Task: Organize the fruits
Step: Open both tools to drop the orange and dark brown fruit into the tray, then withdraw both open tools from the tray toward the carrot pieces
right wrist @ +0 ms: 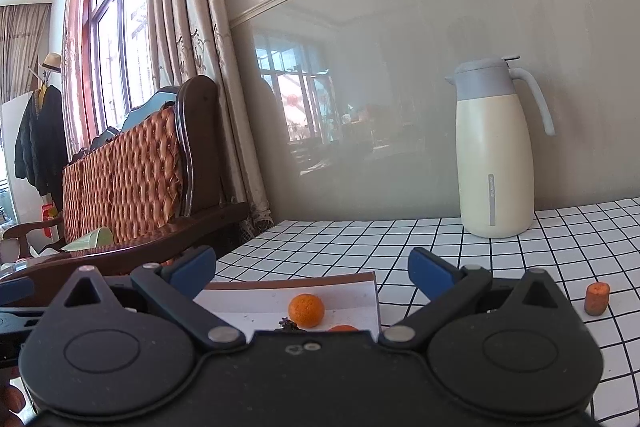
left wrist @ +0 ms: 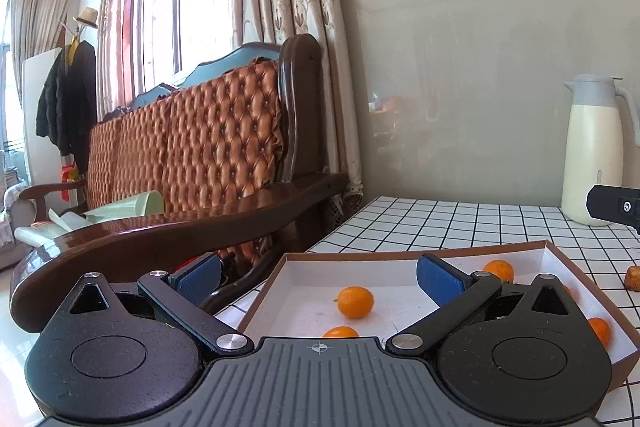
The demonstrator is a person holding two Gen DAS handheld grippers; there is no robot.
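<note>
Right, both grippers are up and both are empty. The left gripper hangs with its blue-padded fingers spread wide over the near-left corner of the shallow brown cardboard box with a white inside, nothing between the pads. That box sits on the white table with a black grid pattern, close to its left edge.

Down in the box, small round orange fruits lie loose on the white floor: one fruit sits plainly between the left gripper's fingers in the left wrist view, a second peeks out just above the gripper body, another rests toward the far wall behind the right-hand finger, and one more lies against the right wall (a further sliver of orange shows past the finger link, too hidden to say much).

Over to the right gripper: spread wide as well, pads holding nothing, poised above the box's far right corner. From its camera one orange fruit sits in the box right between the fingers, with a dark stem-like scrap just beside it.

Outside the box, a small stubby orange-brown cylinder-shaped piece stands alone on the table, well apart to the right. Further back against the grey wall stands a tall cream thermos jug with a grey lid and handle. Left of the table is a dark wooden sofa with tufted orange cushions.
</note>
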